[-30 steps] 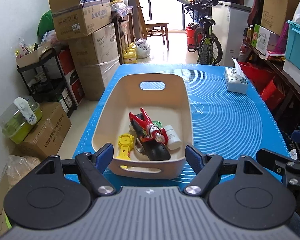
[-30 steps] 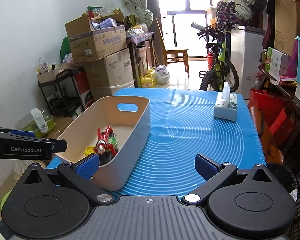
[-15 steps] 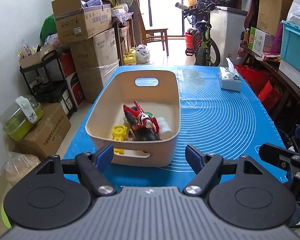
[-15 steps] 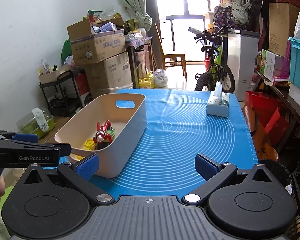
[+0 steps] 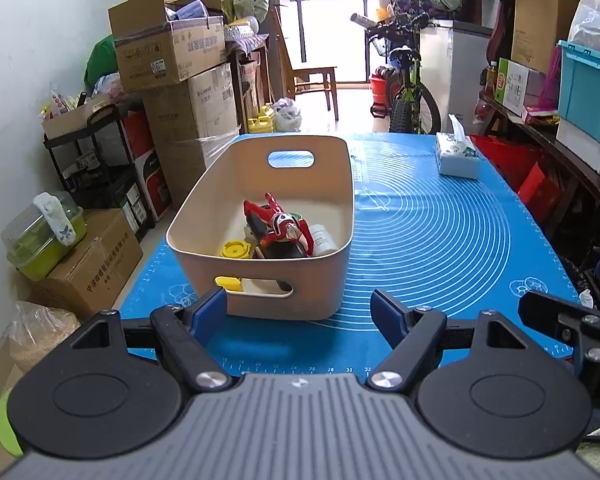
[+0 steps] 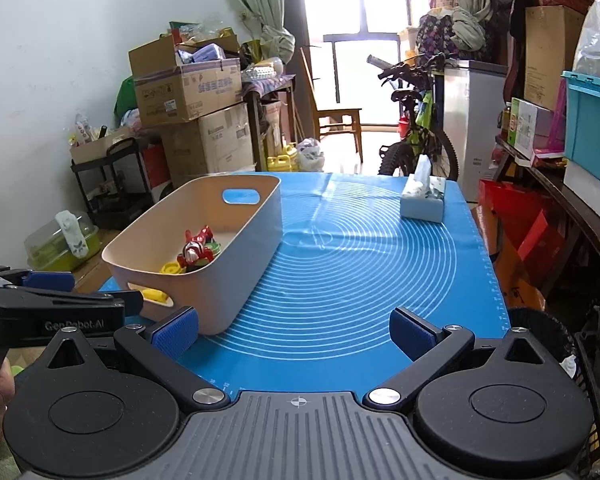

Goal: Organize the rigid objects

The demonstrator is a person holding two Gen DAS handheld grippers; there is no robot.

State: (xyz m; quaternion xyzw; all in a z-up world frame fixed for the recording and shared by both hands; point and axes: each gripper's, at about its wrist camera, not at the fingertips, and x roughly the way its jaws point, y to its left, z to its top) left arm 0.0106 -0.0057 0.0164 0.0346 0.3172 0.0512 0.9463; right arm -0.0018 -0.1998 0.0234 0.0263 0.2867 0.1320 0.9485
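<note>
A beige bin [image 5: 332, 204] [image 6: 260, 216] with cut-out handles stands on the blue mat [image 5: 440, 240] [image 6: 360, 264]. Inside it lie a red and silver toy figure [image 5: 280, 224] [image 6: 194, 250], a yellow round piece [image 5: 234, 249] [image 6: 171, 268], a white bottle [image 5: 324, 238] and a dark object under the figure. My left gripper [image 5: 298, 308] hangs open and empty just short of the bin's near wall. In the right wrist view my right gripper [image 6: 294, 330] is open and empty over the mat's near edge, to the right of the bin. The left gripper's side [image 6: 52, 308] shows at that view's left.
A tissue box [image 5: 458, 160] [image 6: 423, 200] sits at the mat's far right. Stacked cardboard boxes [image 5: 172, 56] and a black cart [image 5: 96, 152] line the left wall. A bicycle [image 5: 404, 92] and a chair [image 5: 312, 76] stand beyond the table. Shelves with a teal crate [image 5: 588, 80] run along the right.
Both grippers have drawn back from the bin toward the near edge of the table and sunk a little. The bin looks smaller and farther off. Jaws stay as wide as before.
</note>
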